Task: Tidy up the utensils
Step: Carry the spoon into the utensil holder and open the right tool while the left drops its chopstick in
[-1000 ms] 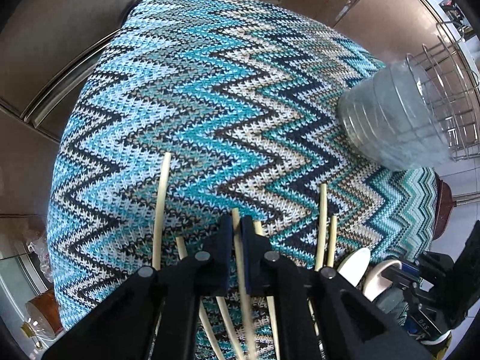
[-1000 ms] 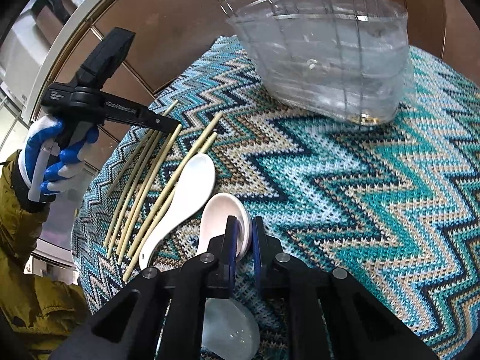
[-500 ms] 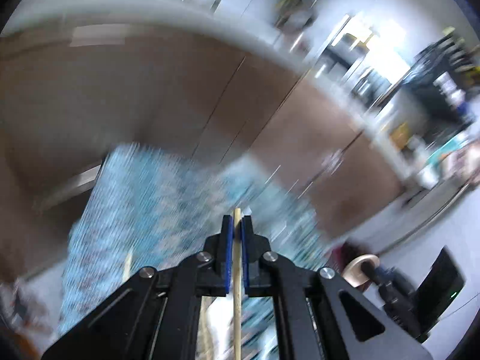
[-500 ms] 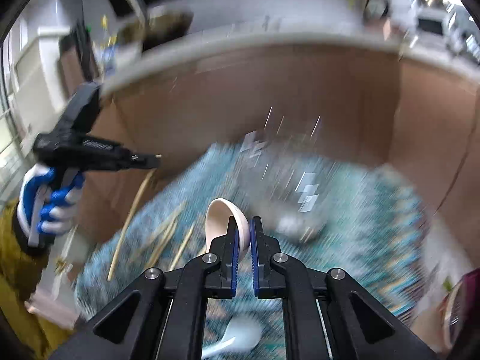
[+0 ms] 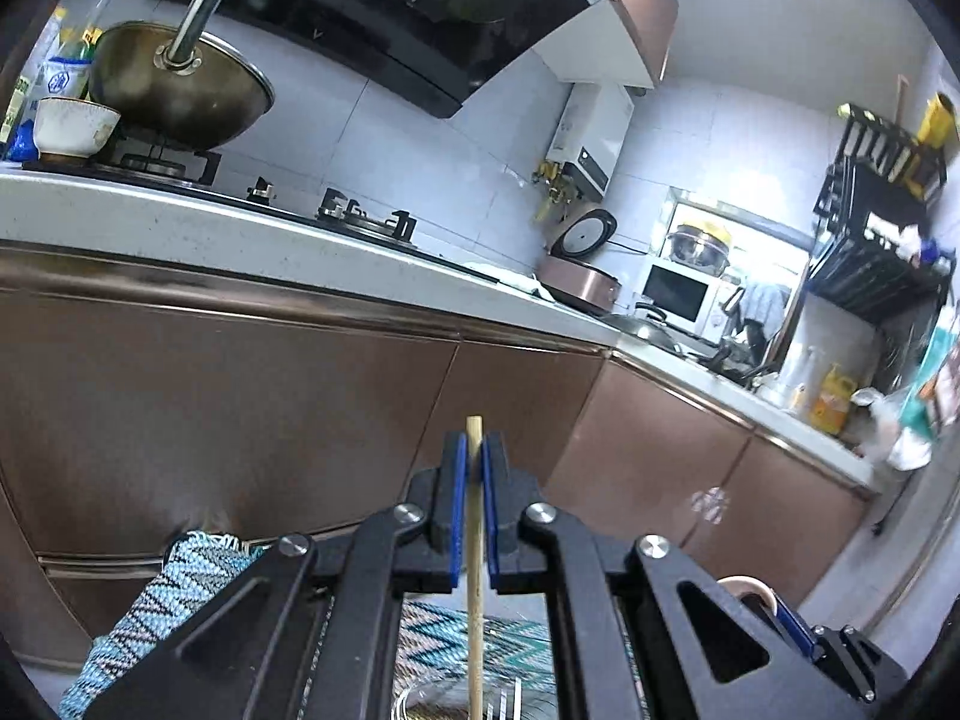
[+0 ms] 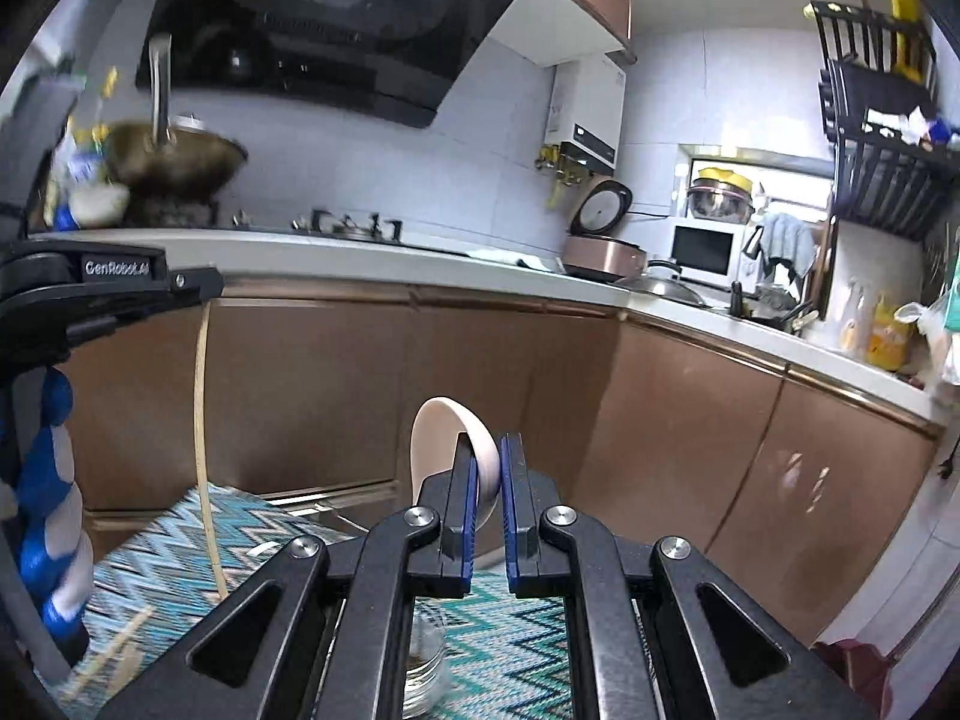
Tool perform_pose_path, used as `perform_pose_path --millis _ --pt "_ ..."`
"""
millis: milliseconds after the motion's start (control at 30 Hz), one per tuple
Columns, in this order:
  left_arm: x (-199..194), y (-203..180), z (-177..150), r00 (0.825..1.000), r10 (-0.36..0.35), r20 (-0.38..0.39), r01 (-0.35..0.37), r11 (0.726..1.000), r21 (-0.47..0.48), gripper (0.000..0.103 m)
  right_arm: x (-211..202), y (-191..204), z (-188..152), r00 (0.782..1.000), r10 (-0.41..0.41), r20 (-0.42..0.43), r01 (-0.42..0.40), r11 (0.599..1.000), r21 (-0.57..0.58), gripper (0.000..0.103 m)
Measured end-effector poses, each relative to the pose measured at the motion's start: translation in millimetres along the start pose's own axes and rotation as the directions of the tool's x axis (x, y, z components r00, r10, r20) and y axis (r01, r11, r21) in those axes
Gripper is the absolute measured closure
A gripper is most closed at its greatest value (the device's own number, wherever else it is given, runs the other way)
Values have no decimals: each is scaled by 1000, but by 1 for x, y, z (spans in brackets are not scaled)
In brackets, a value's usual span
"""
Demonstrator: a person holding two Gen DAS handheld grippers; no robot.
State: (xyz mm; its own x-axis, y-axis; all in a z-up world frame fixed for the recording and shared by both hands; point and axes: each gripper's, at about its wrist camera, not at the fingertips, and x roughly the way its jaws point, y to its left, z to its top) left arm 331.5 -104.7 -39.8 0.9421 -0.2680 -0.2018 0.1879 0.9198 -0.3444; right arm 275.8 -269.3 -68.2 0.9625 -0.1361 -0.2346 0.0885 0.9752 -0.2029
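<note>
Left gripper [image 5: 472, 462] clamped one chopstick [image 5: 475, 570] upright; right gripper [image 6: 487, 468] pinched the spoon [image 6: 447, 444] bowl-up. Both hung above the zigzag cloth [image 6: 528, 654], probably for dropping handle-first into a holder.

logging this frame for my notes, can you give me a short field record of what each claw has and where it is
left claw: shut on a chopstick, held upright, lifted off the cloth
right claw: shut on a white spoon, bowl end up, raised
surface: zigzag cloth below both claws
left on cloth: loose chopsticks at the left
container: clear container under the right claw
backdrop: brown cabinets
</note>
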Motion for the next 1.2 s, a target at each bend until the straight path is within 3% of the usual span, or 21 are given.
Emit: perform_pose_path --millis 133,300,467,500,600,633,833,1200 --pt "12 1 -27 999 7 32 -7 1000 22 97 17 7 -23 1000 -24 -15 24 1000 1 96" --pt "16 10 -54 1000 -15 -21 16 998 60 97 27 18 -49 999 -18 -39 18 1000 4 94" --pt "13 17 -56 996 -46 -75 50 997 58 97 31 22 -59 998 -3 -61 4 1000 17 87" --pt "12 18 -54 995 -56 -85 61 997 54 97 31 21 -58 998 5 -64 -3 1000 24 85" --pt "3 21 -45 989 -90 -121 97 994 49 96 26 18 -56 998 9 -63 -7 999 31 64" --pt "0 22 -43 987 -96 -127 103 994 49 97 23 18 -55 998 12 -61 -10 999 35 62" --pt "-43 28 -24 985 -108 -132 117 991 66 93 -3 10 -44 999 4 -37 -2 998 56 59" --pt "-134 51 0 989 -78 -125 88 993 74 92 -100 -6 -20 999 32 37 -35 995 98 58"
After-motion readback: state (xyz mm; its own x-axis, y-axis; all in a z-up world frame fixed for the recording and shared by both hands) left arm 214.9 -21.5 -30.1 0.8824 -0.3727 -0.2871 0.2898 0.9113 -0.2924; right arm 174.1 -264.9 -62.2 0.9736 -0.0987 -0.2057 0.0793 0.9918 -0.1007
